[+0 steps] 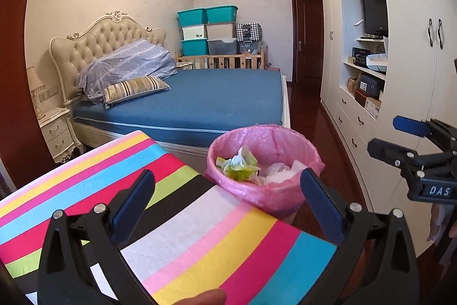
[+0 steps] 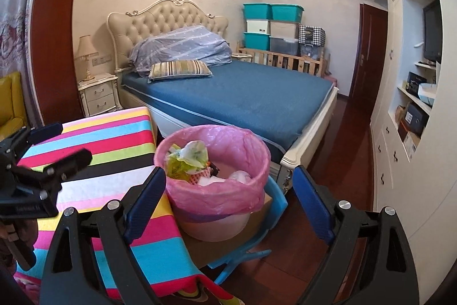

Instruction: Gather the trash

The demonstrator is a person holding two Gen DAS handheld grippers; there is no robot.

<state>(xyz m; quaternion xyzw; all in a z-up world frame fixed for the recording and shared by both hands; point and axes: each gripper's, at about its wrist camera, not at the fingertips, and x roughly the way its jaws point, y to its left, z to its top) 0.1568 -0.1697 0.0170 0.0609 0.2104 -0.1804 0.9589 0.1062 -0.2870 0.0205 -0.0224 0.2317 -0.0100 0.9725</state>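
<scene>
Pink-lined bin (image 2: 212,176), centre frame beside the striped bench (image 1: 177,222), holds wrappers; left claw (image 1: 225,205) and right claw (image 2: 228,205) both wide open, empty: scan the bench for leftover scraps before reaching

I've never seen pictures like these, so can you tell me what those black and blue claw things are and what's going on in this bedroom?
Those claws are grabbing tools that a person holds, one in each hand. Each has a camera looking out along its two fingers, so one picture comes from each hand. The left tool is open, over the table's striped cloth, holding nothing. The right tool is open too, empty, facing the bin with the pink bag. Crumpled wrappers and white paper are already inside. No loose trash shows on the cloth. Behind is a blue bed.
</scene>
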